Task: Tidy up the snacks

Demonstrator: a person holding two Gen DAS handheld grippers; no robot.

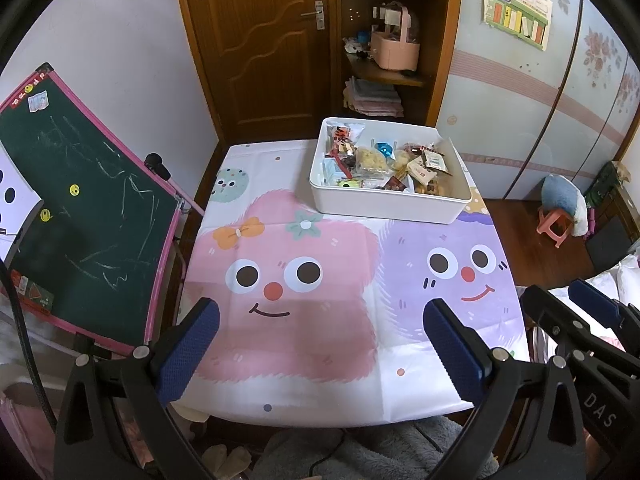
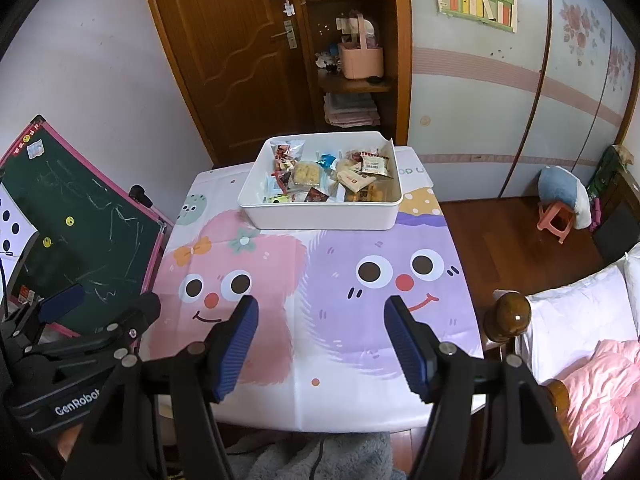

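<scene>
A bedroom with a brown wooden door point(image 1: 264, 40) and floral wardrobe holds a table covered by a cartoon-printed tablecloth point(image 1: 304, 264) showing a pink and a purple smiling face. At the table's far edge sits a white rectangular plastic bin point(image 2: 320, 212) filled with wrapped snack packets point(image 2: 332, 180). Near the front edge, the left gripper point(image 1: 320, 352) hovers with blue-padded jaws spread wide, holding nothing. Beside it, the right gripper point(image 2: 320, 344) hangs half open, also empty, well apart from the bin.

I can't read the labels on the snack packets point(image 2: 352, 180); the bin point(image 2: 320, 216) wall hides the lowest ones
</scene>
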